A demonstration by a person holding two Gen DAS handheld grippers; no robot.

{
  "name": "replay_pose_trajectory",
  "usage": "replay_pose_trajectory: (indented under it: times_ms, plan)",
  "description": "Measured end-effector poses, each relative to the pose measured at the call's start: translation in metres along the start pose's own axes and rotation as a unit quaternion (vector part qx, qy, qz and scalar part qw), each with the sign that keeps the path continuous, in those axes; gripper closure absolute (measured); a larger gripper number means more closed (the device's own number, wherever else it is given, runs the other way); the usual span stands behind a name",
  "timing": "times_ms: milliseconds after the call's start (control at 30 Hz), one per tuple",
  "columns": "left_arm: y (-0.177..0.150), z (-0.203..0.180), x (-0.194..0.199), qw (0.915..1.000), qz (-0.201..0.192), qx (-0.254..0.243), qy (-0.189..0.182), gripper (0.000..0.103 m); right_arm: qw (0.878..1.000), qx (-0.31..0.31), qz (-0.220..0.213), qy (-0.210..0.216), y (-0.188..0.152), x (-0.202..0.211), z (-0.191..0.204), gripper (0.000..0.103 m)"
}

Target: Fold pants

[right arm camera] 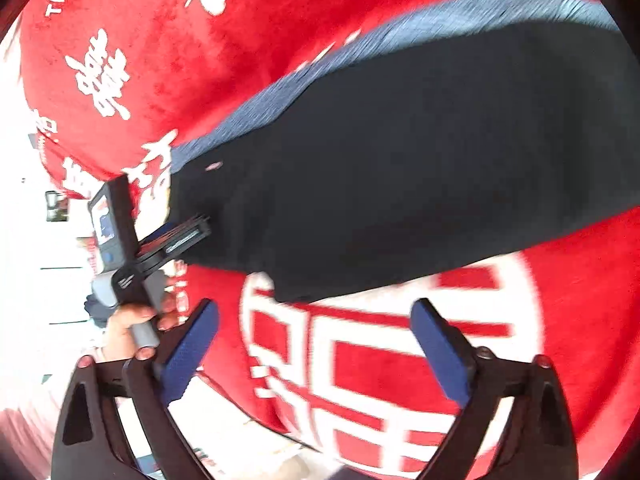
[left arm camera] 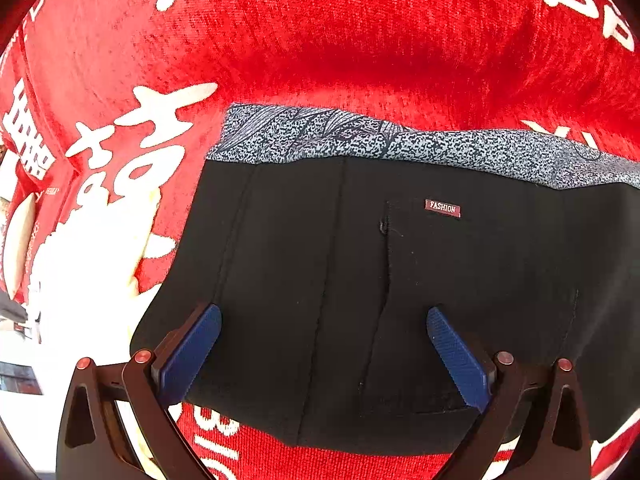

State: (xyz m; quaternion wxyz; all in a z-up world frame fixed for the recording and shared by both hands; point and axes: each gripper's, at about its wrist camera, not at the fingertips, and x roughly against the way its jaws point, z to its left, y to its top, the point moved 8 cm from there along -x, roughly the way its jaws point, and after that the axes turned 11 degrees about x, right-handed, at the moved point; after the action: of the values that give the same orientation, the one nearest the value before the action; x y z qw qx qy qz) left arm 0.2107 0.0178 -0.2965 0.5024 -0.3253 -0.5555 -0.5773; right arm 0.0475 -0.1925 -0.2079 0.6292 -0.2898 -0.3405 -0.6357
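Both grippers open; left gripper [left arm camera: 324, 354] over pants [left arm camera: 360, 280] edge

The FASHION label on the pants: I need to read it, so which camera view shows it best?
The left wrist view: the FASHION label is sharp and readable on the black pants. The right wrist view is motion-blurred and shows it only as a small pinkish speck.

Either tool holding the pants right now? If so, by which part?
Nothing is held. The left tool is open above the folded black pants, pads apart. The right tool is open over the red cloth, off the pants.
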Motion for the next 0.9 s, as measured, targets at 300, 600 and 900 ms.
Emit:
replay_pose_trajectory:
  times_ms: [300,600,900]
  plan:
    - [0.000,-0.001,-0.002,0.9999,-0.005,-0.006,-0.007,0.000,0.997,-0.042,0.001,0.057,0.008,-0.048,0.011,0.039]
    - [0.003,-0.001,0.003,0.9999,0.011,-0.003,0.000,0.000,0.992,-0.110,-0.002,0.056,0.014,-0.036,-0.001,0.096]
    - [-0.001,-0.002,0.001,0.9999,-0.003,-0.011,-0.003,0.000,0.996,-0.083,0.032,0.004,-0.028,-0.043,-0.014,0.102]
